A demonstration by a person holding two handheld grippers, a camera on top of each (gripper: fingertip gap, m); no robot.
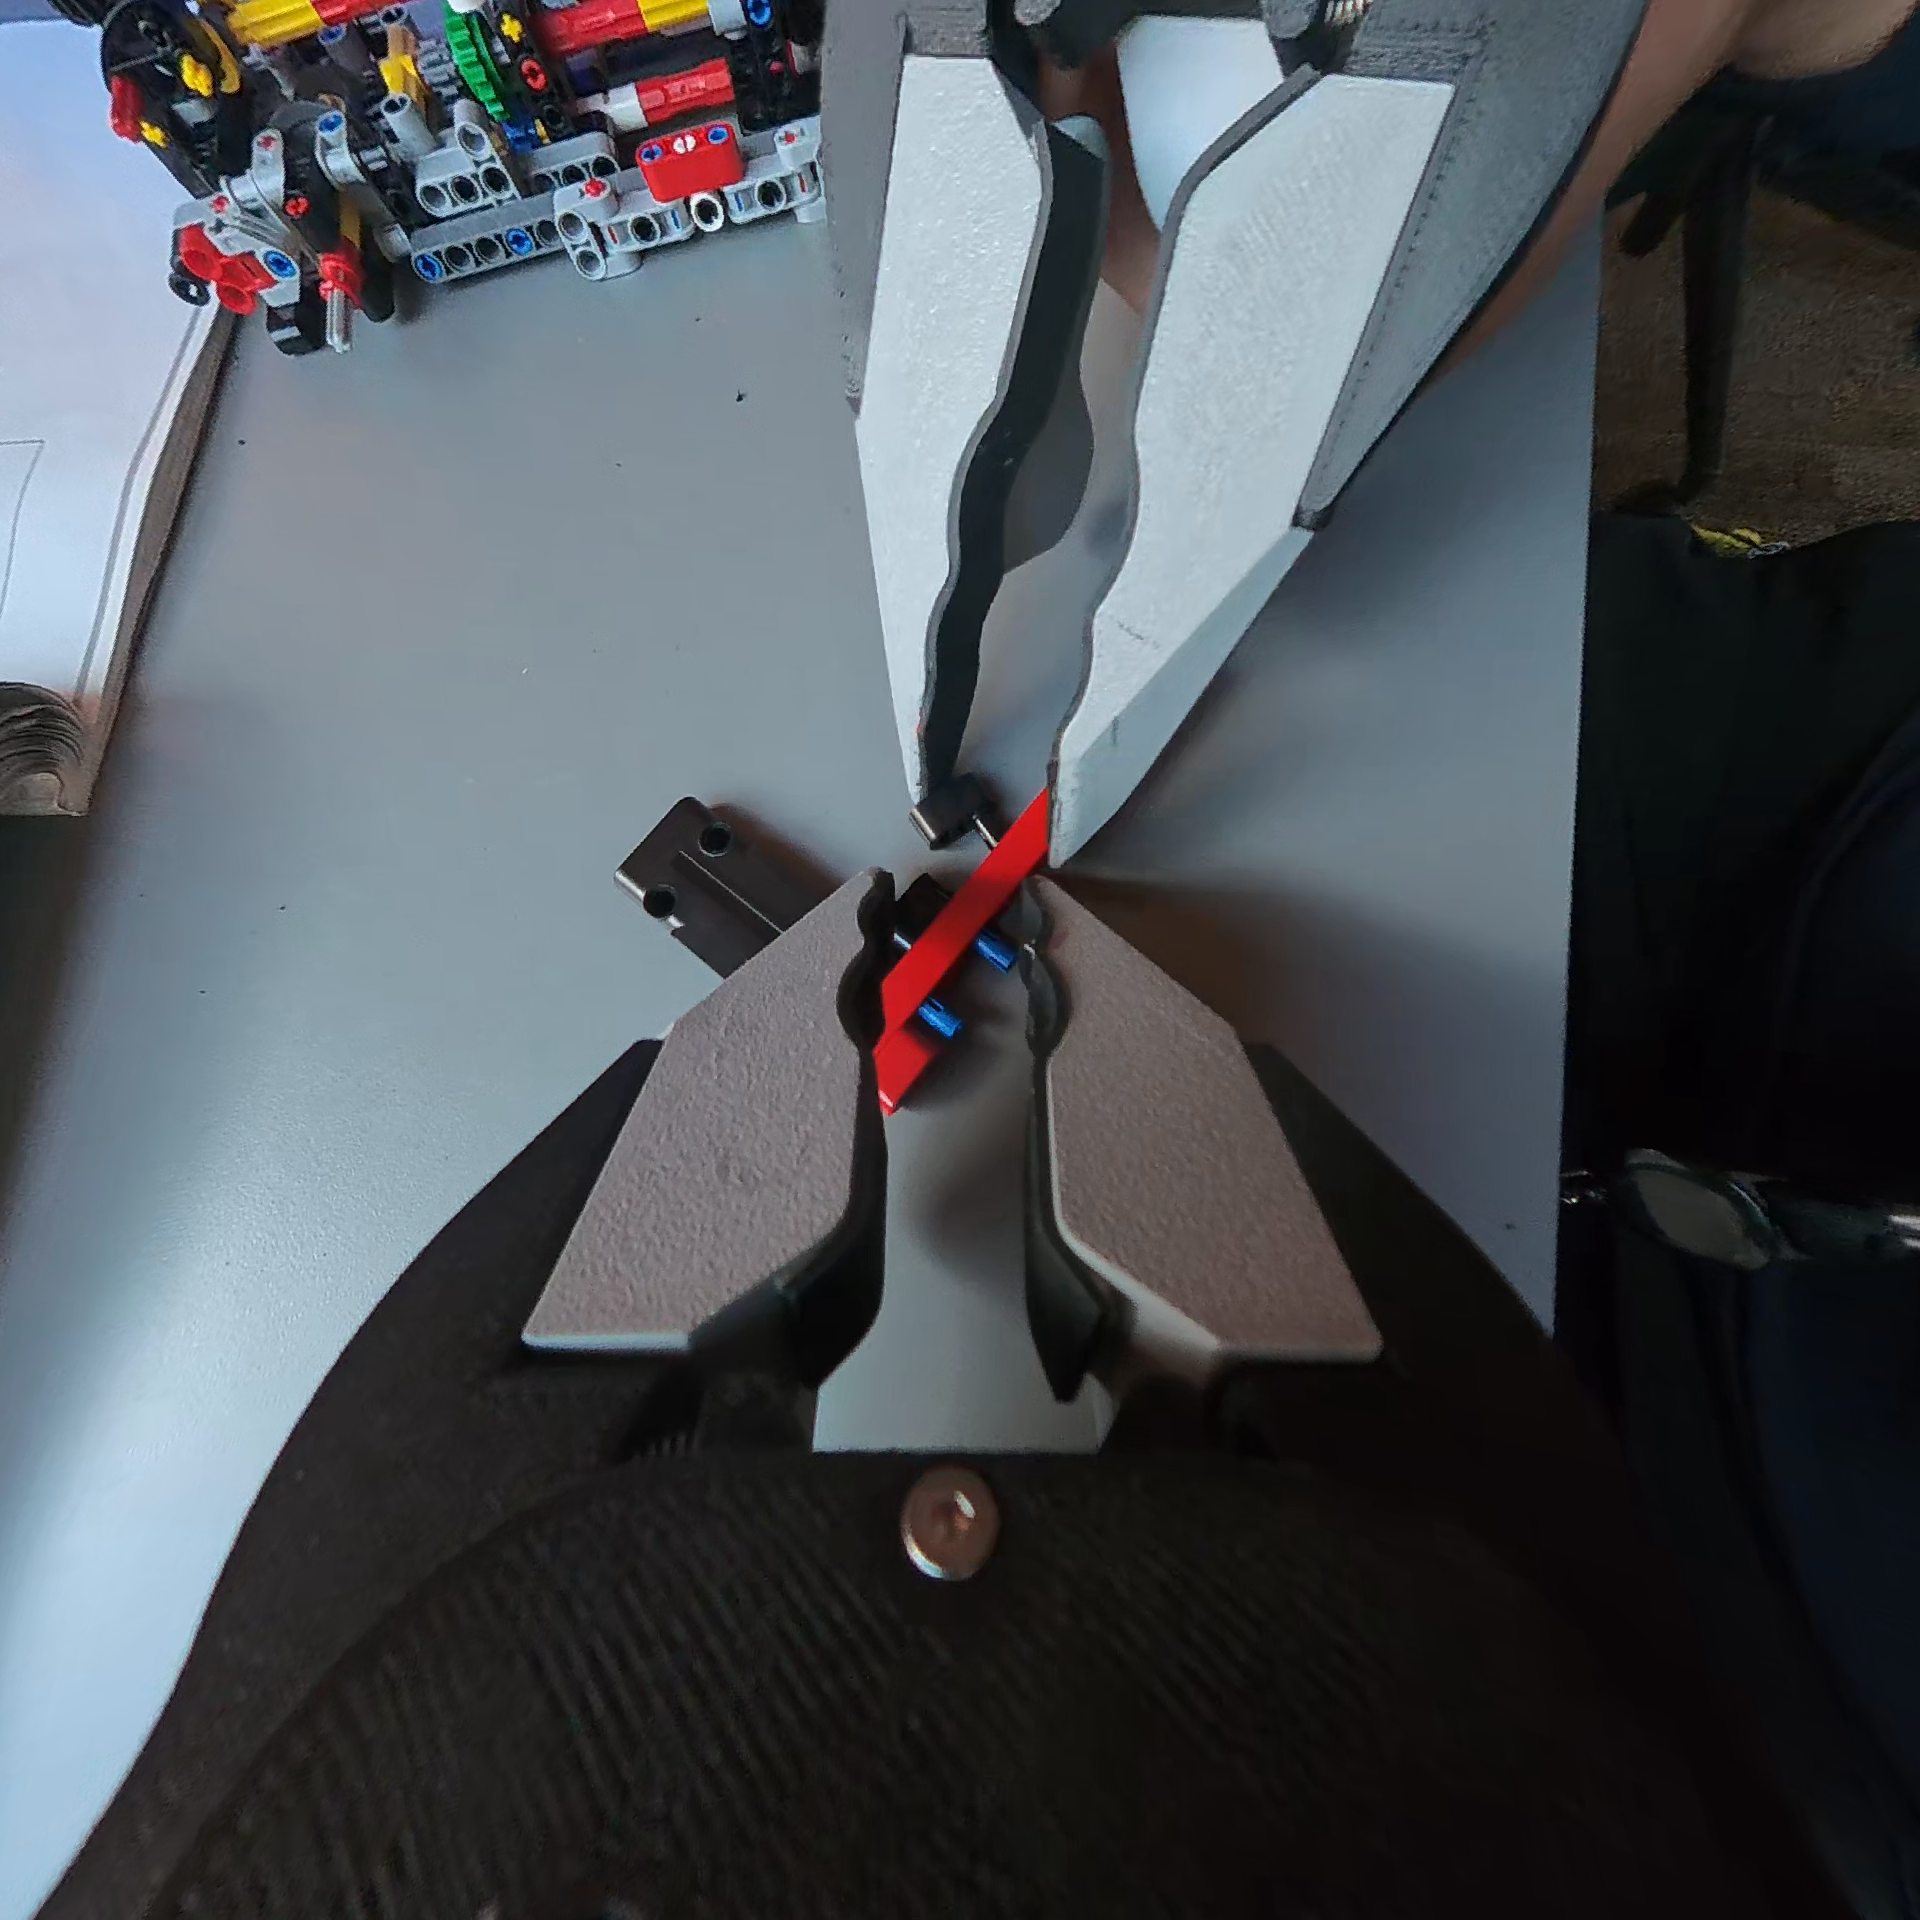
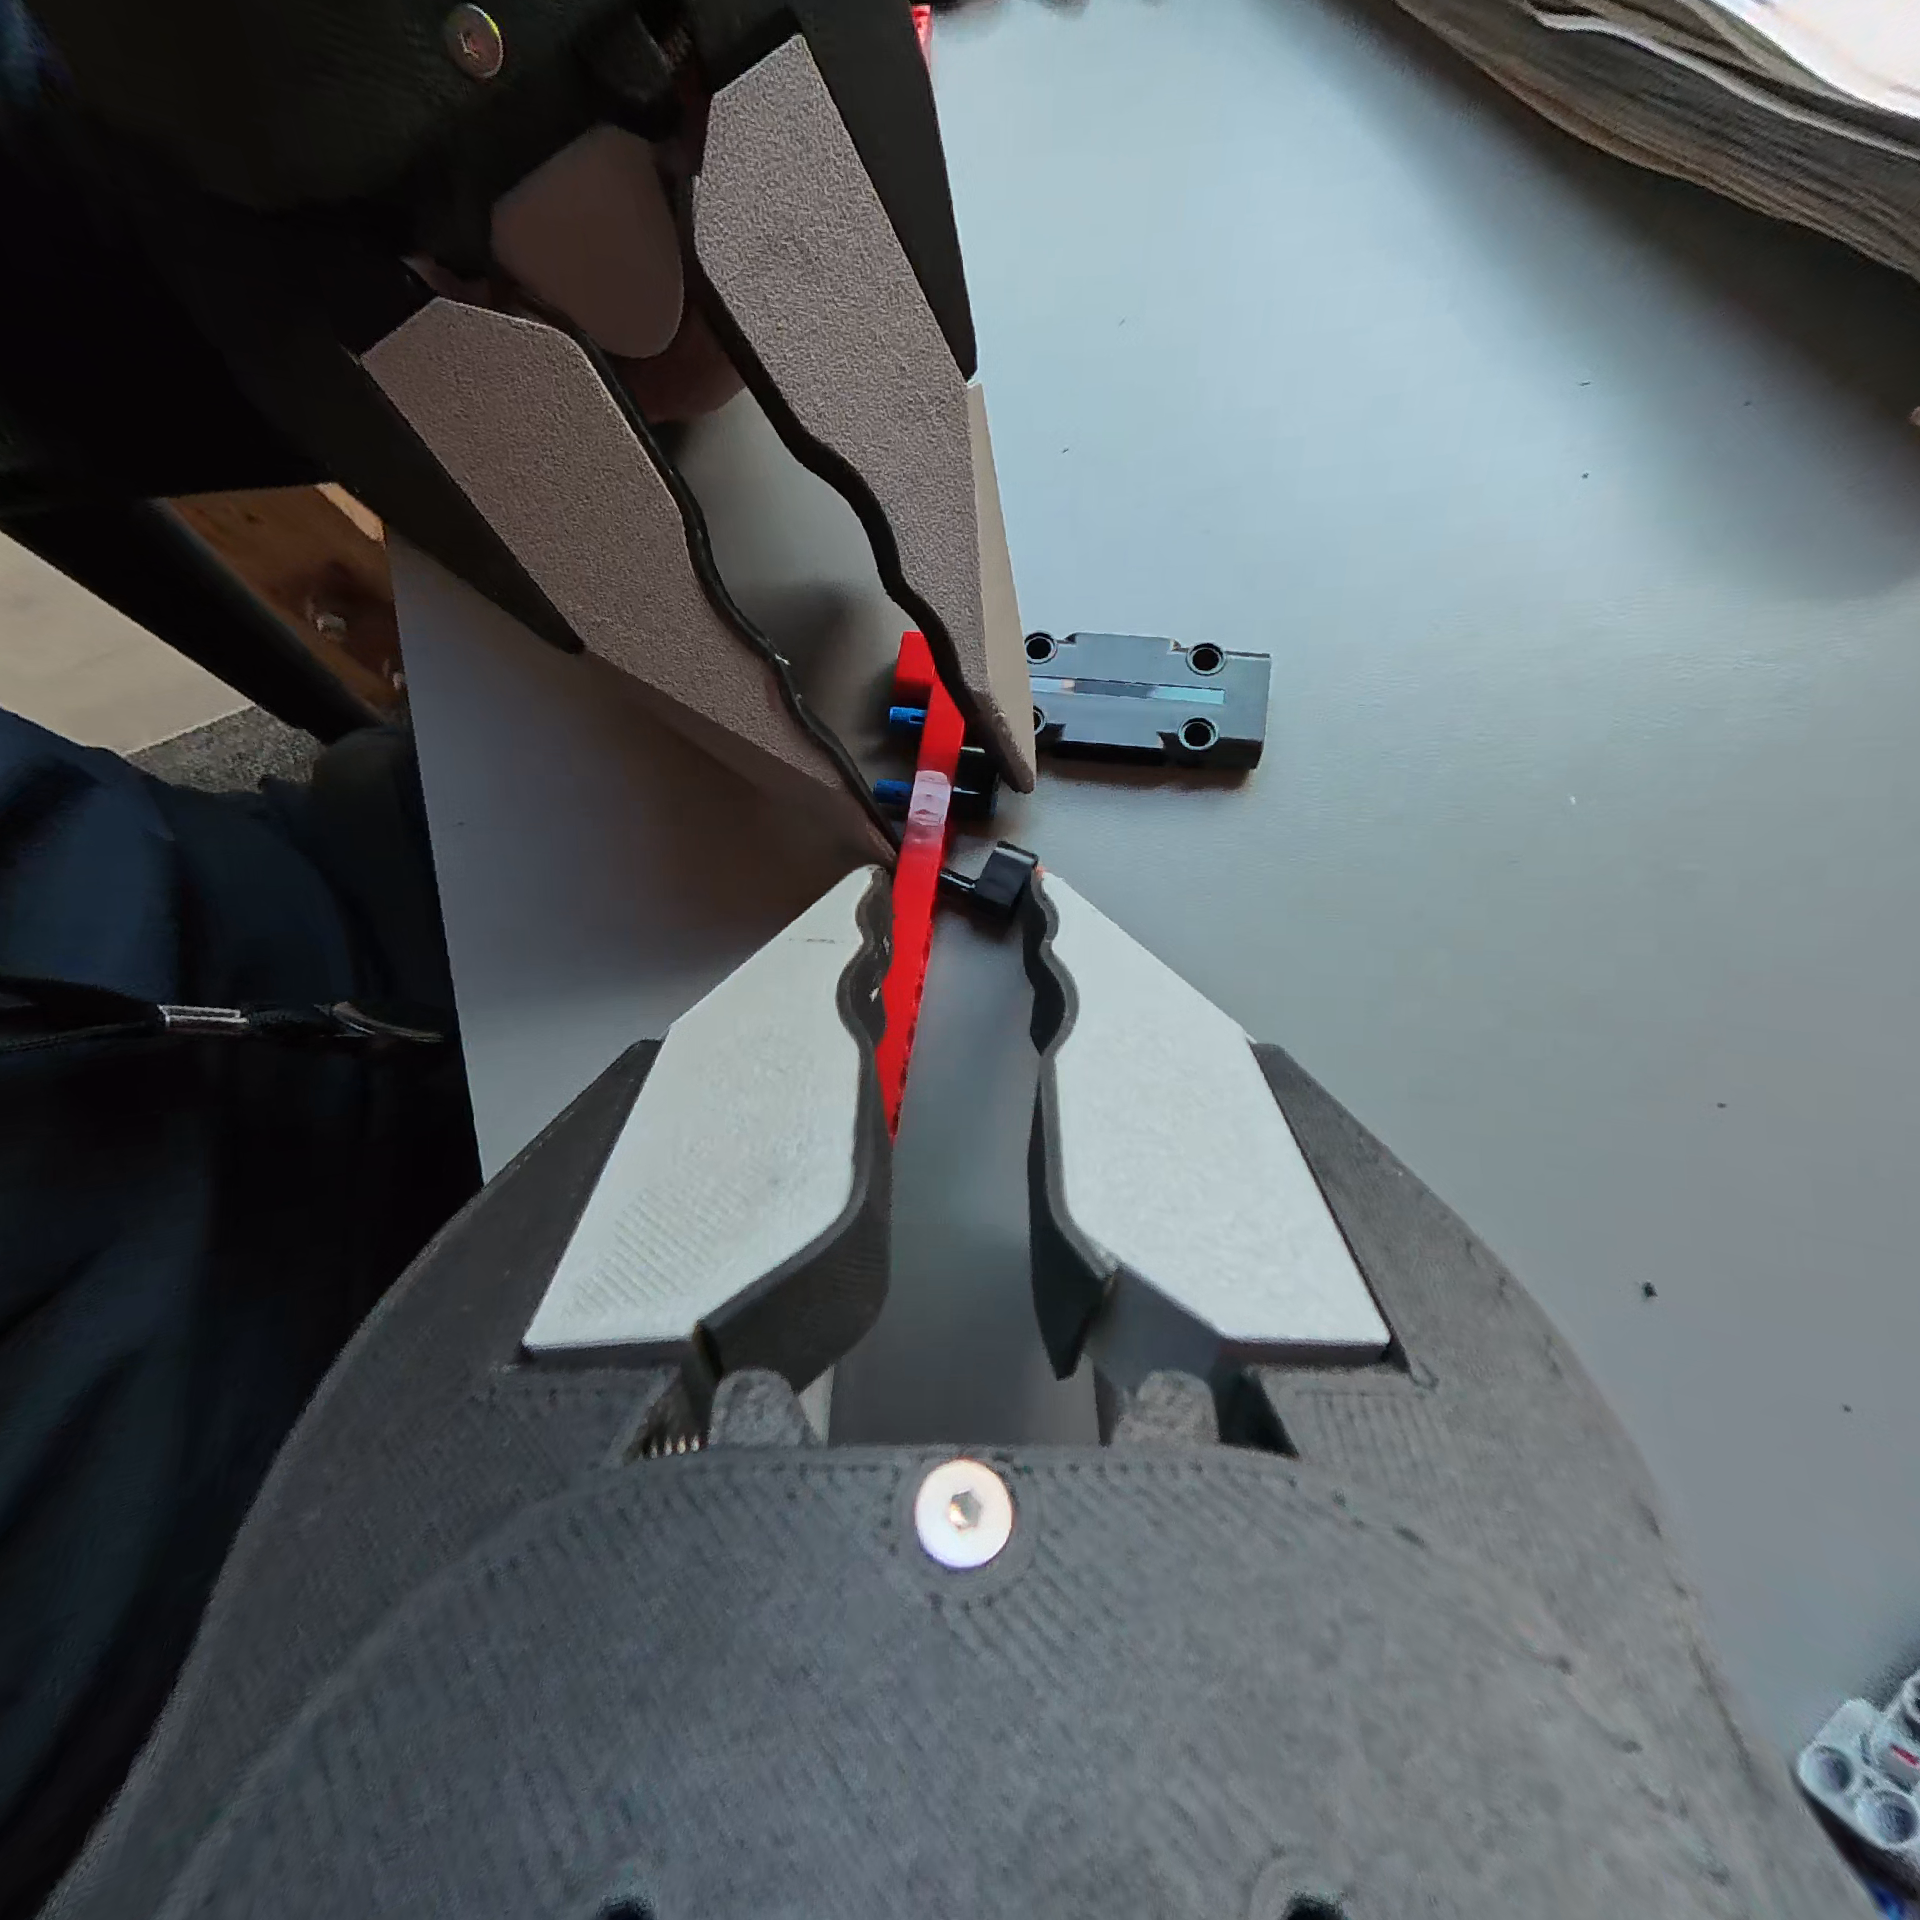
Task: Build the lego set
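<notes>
1. Red beam [image 1: 961, 940]: smooth, glossy plastic.
2. Black panel [image 2: 1148, 701] beside the beam: shiny plastic, reflecting light.
3. Fingers [image 2: 748, 1143] around the beam: grainy, matt faces.
4. Table [image 1: 468, 623] under the beam: smooth, matt grey.

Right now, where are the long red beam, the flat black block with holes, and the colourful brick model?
Red beam [image 1: 961, 935]: left wrist view, middle of its flat side.
Flat black block [image 2: 1148, 696]: right wrist view, centre of its top.
Colourful brick model [image 1: 468, 135]: left wrist view, its middle.
</notes>
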